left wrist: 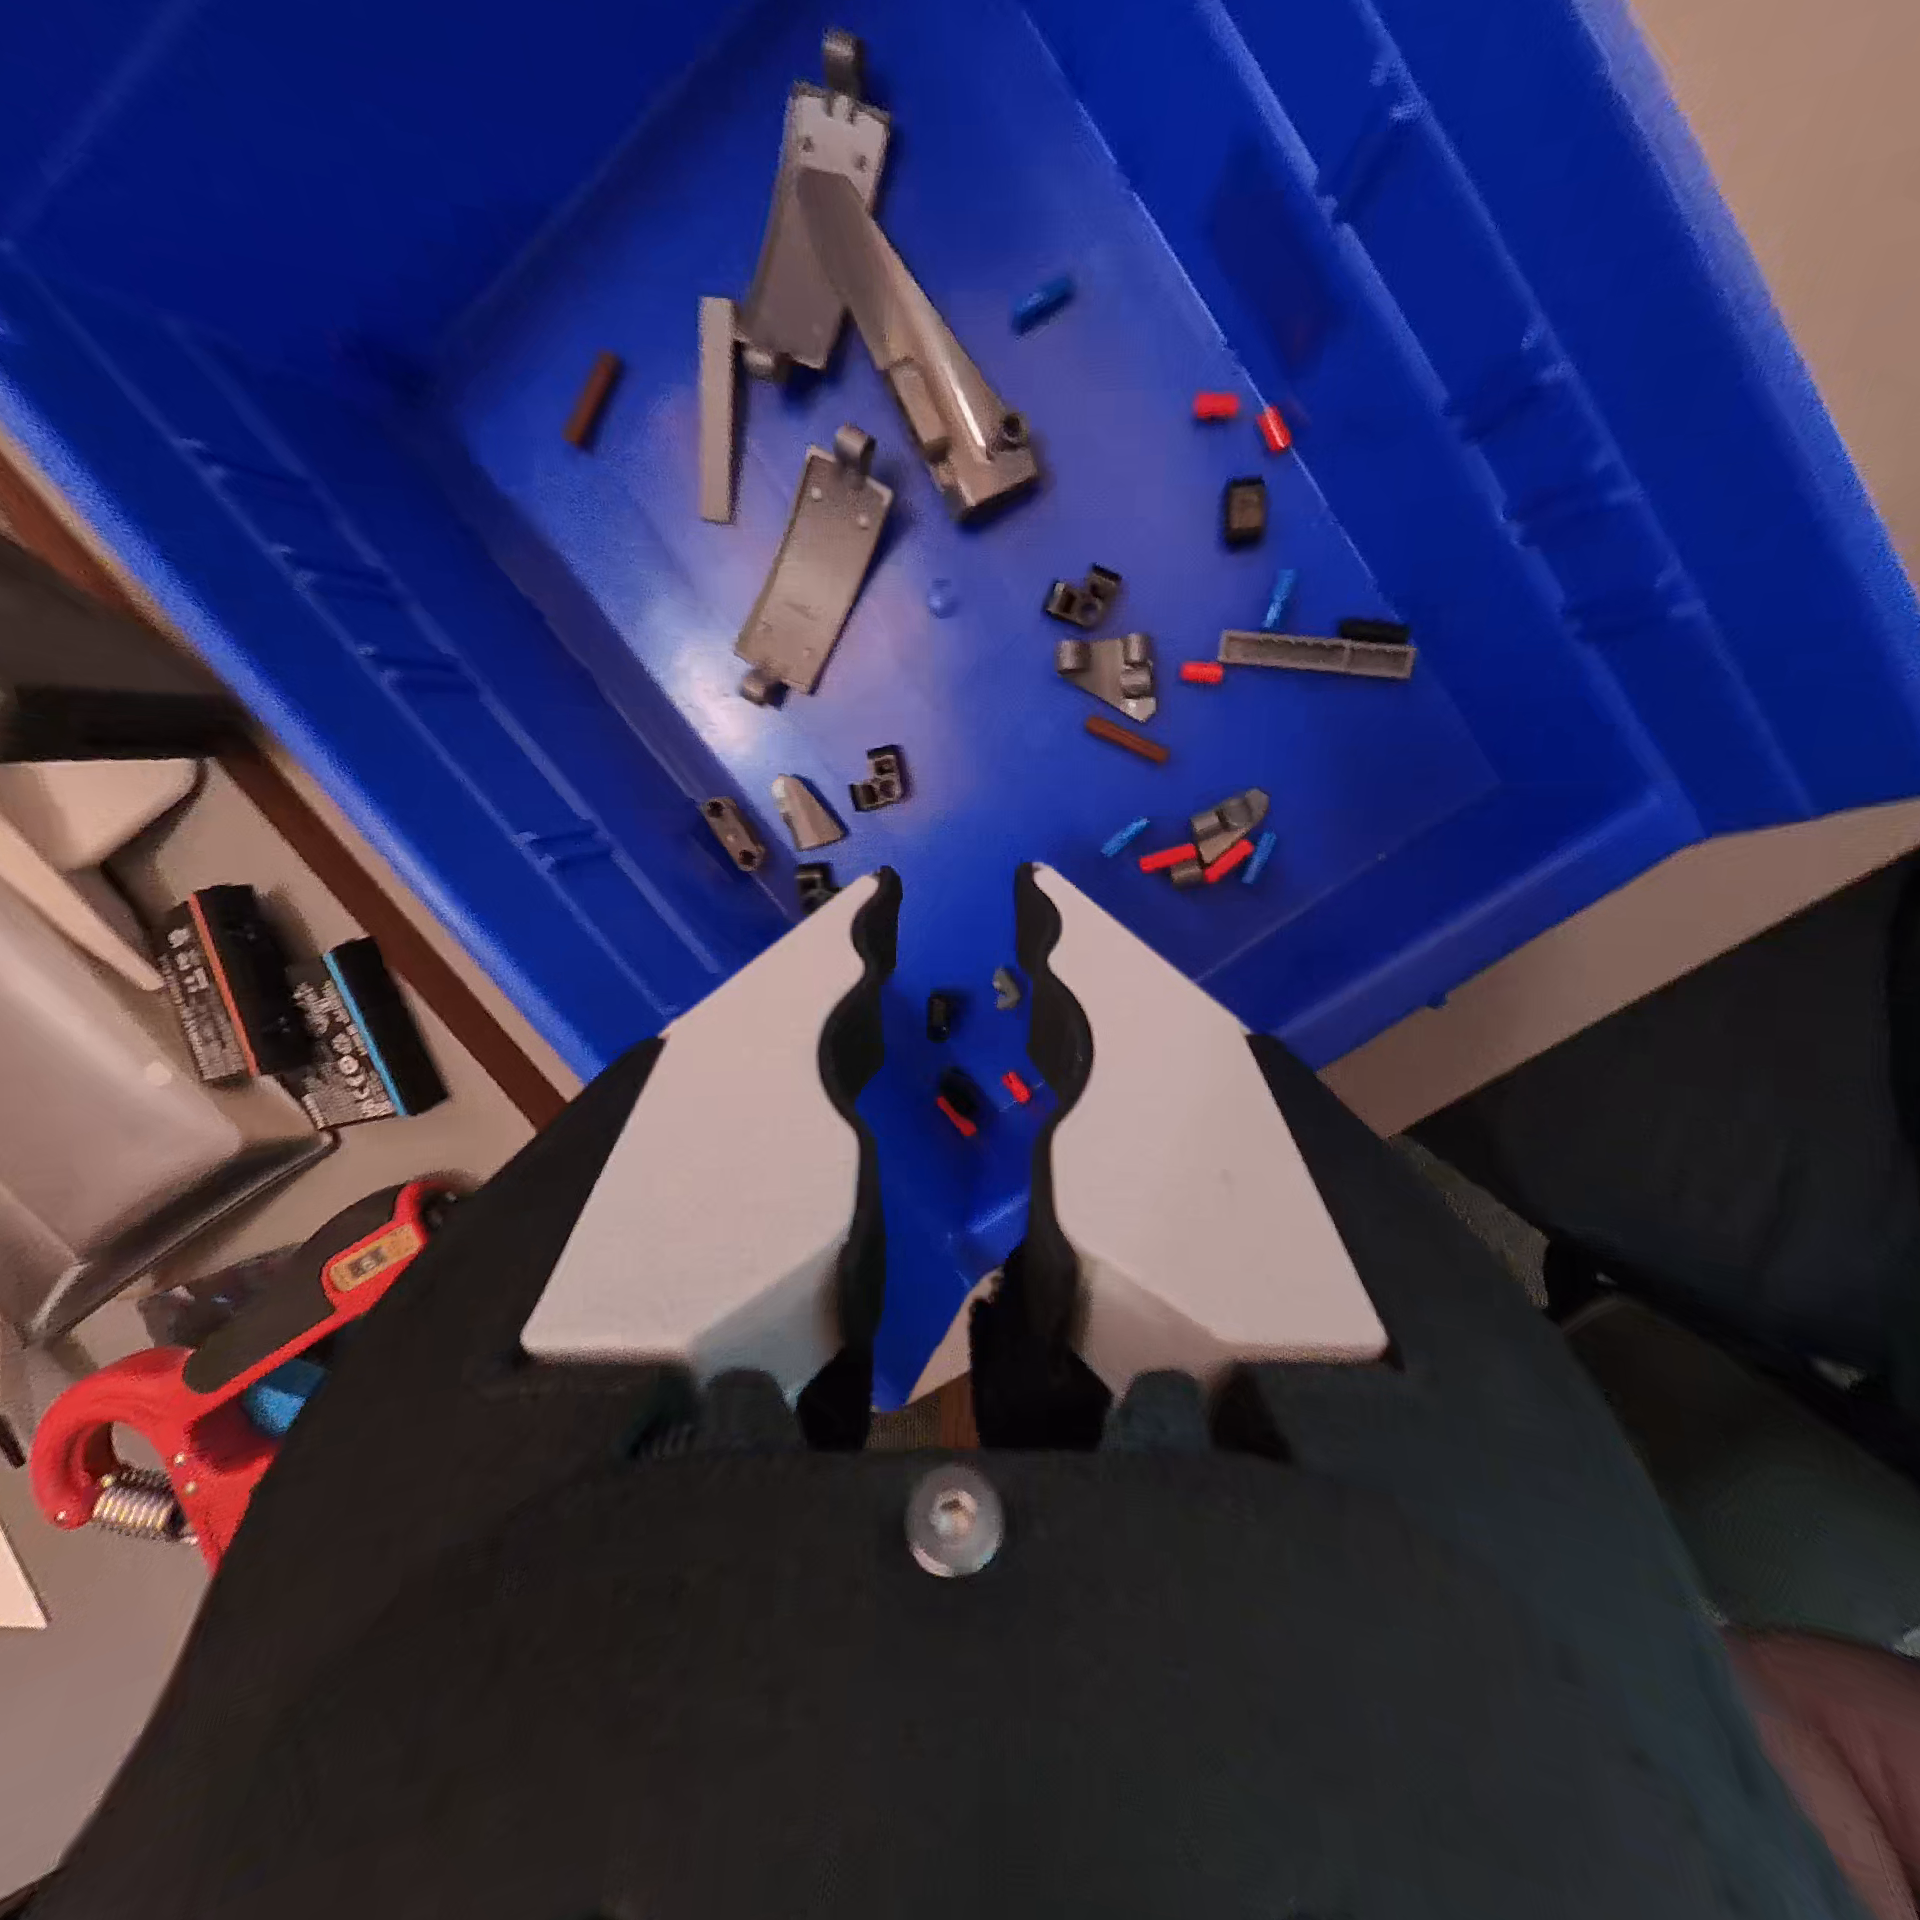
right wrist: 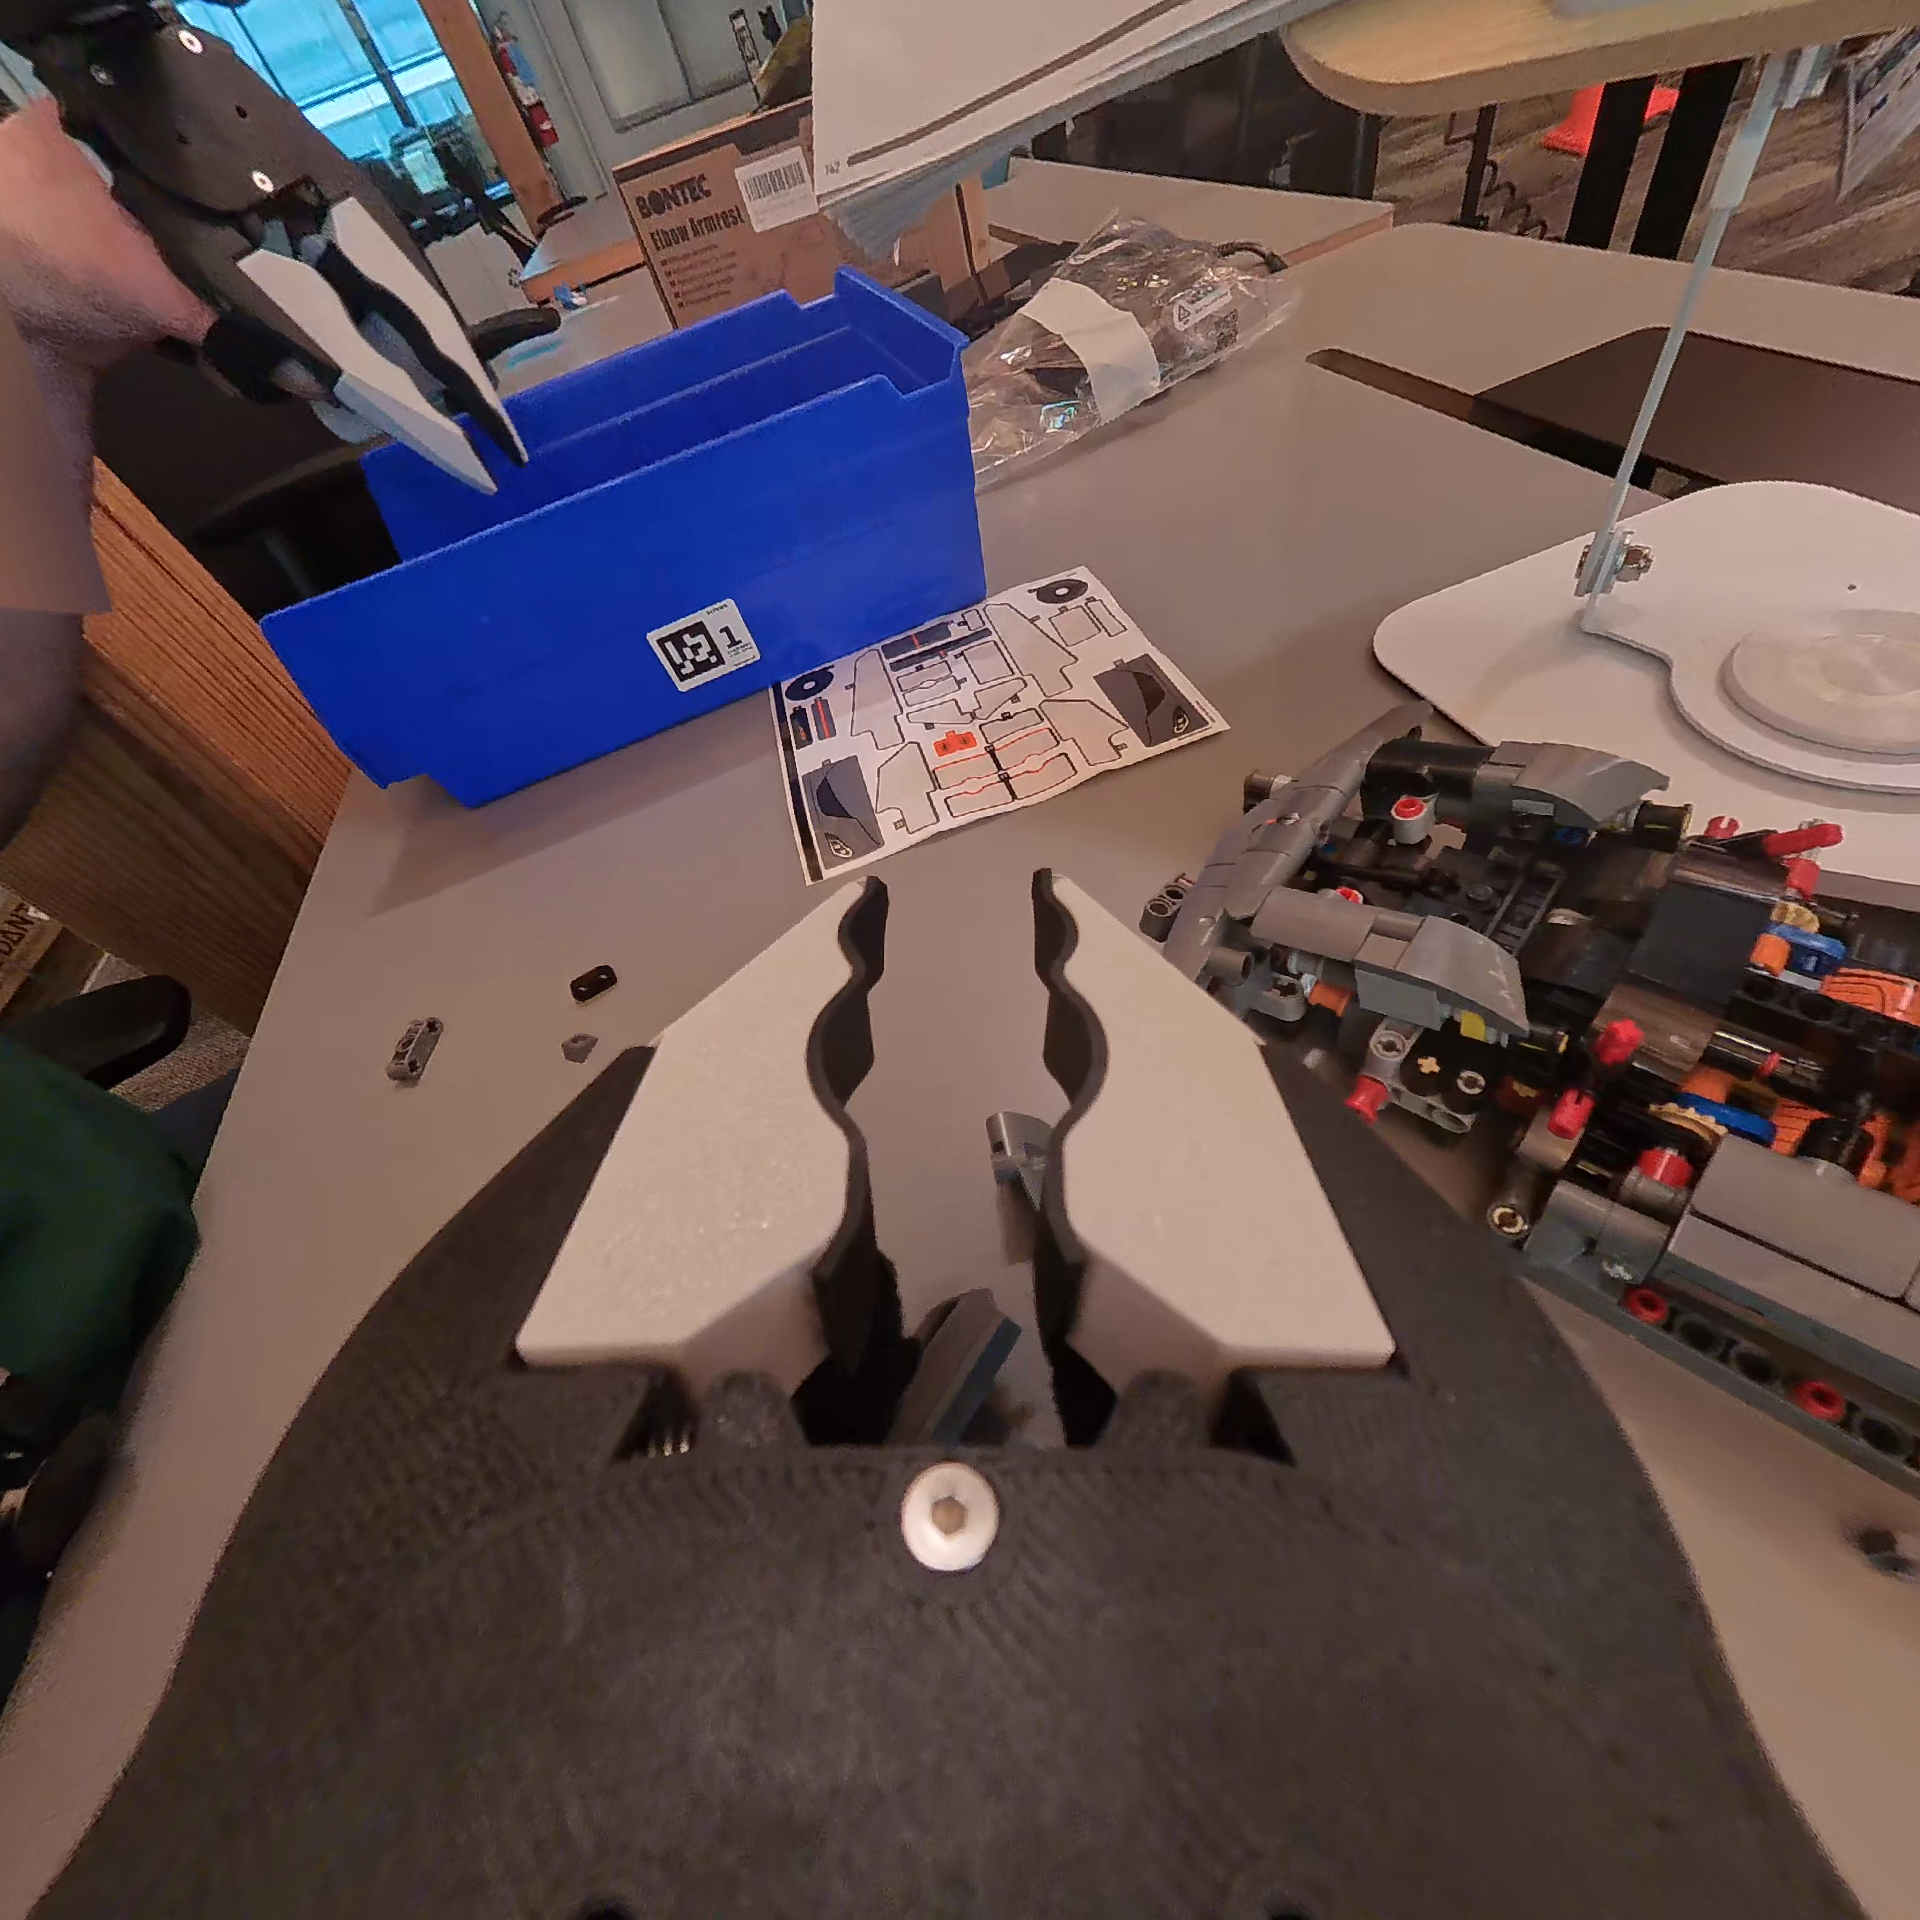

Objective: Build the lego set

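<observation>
The left tool (left wrist: pixel 956 883) hangs above the blue parts bin (left wrist: pixel 1558 312), fingers pointed down into it, jaws parted with nothing between them; this placement suits picking a loose part, judging by the aim; the right tool (right wrist: pixel 956 894) rests low over the desk (right wrist: pixel 1299 540), likewise parted and holding nothing, with a small grey piece (right wrist: pixel 1013 1143) lying on the desk just beside its right finger; the partly built Lego car (right wrist: pixel 1558 987) stands to the right of that tool, near a white lamp base (right wrist: pixel 1558 623), within reach for fitting; the sticker sheet (right wrist: pixel 987 707) lies flat between bin and model; three small dark parts (right wrist: pixel 592 982) lie apart on the desk to the left; the bin holds unsorted pieces on its floor: long grey panels (left wrist: pixel 821 571), a grey angled assembly (left wrist: pixel 935 395), a grey beam (left wrist: pixel 1314 655), red pins (left wrist: pixel 1214 405), blue pins (left wrist: pixel 1042 301), brown axles (left wrist: pixel 592 400), and black connectors (left wrist: pixel 1244 509); it appears well under half full.
</observation>
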The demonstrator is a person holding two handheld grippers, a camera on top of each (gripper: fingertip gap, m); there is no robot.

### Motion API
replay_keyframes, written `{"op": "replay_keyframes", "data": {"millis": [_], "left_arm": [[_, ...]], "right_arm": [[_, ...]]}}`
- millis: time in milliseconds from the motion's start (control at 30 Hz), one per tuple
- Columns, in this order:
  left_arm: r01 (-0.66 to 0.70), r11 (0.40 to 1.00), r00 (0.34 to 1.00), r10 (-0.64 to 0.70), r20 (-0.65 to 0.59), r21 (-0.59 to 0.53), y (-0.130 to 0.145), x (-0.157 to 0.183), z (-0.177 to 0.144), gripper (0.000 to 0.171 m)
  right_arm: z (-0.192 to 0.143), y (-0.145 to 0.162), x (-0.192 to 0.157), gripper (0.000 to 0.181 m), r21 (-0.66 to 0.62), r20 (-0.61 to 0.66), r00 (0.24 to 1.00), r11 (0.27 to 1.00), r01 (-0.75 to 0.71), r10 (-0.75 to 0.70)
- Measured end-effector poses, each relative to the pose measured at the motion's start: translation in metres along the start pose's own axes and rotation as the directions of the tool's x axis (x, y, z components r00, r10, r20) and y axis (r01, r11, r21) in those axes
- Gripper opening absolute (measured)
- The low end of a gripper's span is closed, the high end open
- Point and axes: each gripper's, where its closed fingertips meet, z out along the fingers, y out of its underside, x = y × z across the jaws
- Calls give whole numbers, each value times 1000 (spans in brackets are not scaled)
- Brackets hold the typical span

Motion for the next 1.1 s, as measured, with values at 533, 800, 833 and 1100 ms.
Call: {"op": "replay_keyframes", "data": {"millis": [533,800,833,1100], "left_arm": [[-102,990,968,121,-221,97,-17,47,35,31],[-96,986,968,124,-216,138,-26,44,33,29],[-91,985,971,120,-209,143,-26,43,32,28],[-88,923,977,152,-146,374,-62,49,-6,25]], "right_arm": [[2,-1,-5,27,48,52,994,995,92,-95],[0,-3,-2,27,39,23,990,990,135,-136],[0,-3,-1,27,35,13,990,989,141,-141],[-14,-23,-3,25,87,-24,985,981,171,-169]]}}
